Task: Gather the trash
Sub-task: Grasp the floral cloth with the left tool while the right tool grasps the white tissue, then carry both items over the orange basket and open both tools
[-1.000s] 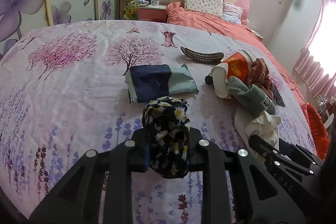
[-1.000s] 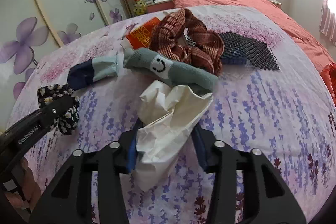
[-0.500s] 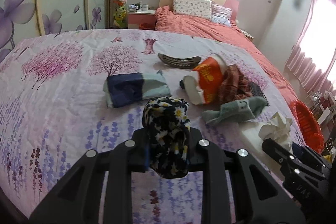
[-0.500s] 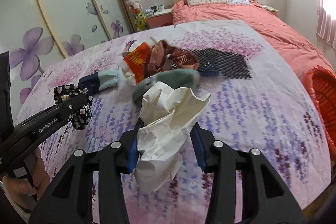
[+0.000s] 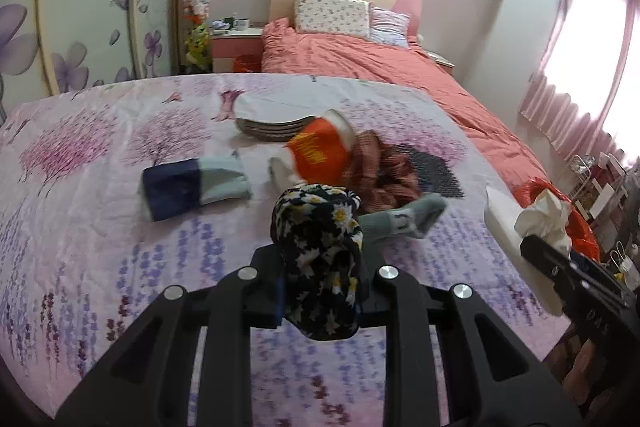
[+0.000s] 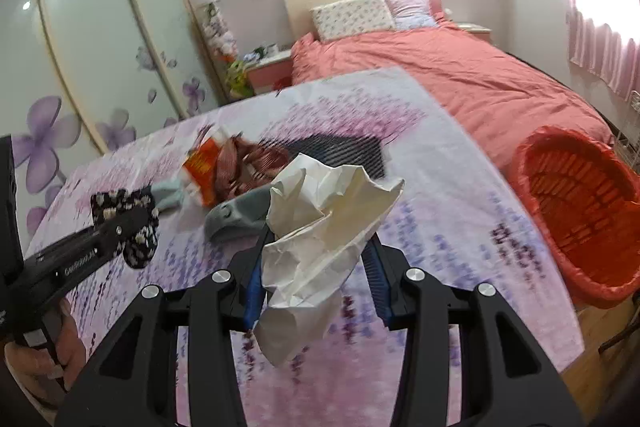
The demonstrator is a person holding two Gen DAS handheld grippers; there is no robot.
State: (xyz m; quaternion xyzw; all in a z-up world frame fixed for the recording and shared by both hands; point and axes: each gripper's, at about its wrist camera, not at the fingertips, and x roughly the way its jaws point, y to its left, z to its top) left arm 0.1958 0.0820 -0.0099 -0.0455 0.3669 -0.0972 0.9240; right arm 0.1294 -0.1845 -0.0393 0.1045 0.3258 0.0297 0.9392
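My left gripper (image 5: 320, 267) is shut on a black daisy-print scrunchie (image 5: 318, 247) and holds it above the floral-covered table (image 5: 100, 227). My right gripper (image 6: 316, 251) is shut on a crumpled white paper (image 6: 324, 227), lifted above the table near its right side. The left gripper with the scrunchie also shows in the right wrist view (image 6: 124, 223); the paper also shows in the left wrist view (image 5: 546, 219). A red-lined trash basket (image 6: 580, 211) stands on the floor past the table's right edge.
On the table lie an orange paper cup (image 5: 316, 151), a plaid scrunchie (image 5: 380, 175), a grey sock (image 5: 404, 223), a blue and mint sock (image 5: 192, 187), a dark hair clip (image 5: 272, 131) and a black mesh piece (image 5: 432, 171). A bed (image 6: 440, 67) stands behind.
Both grippers have risen and swung to the right with their loads. The red basket has come into the right wrist view.
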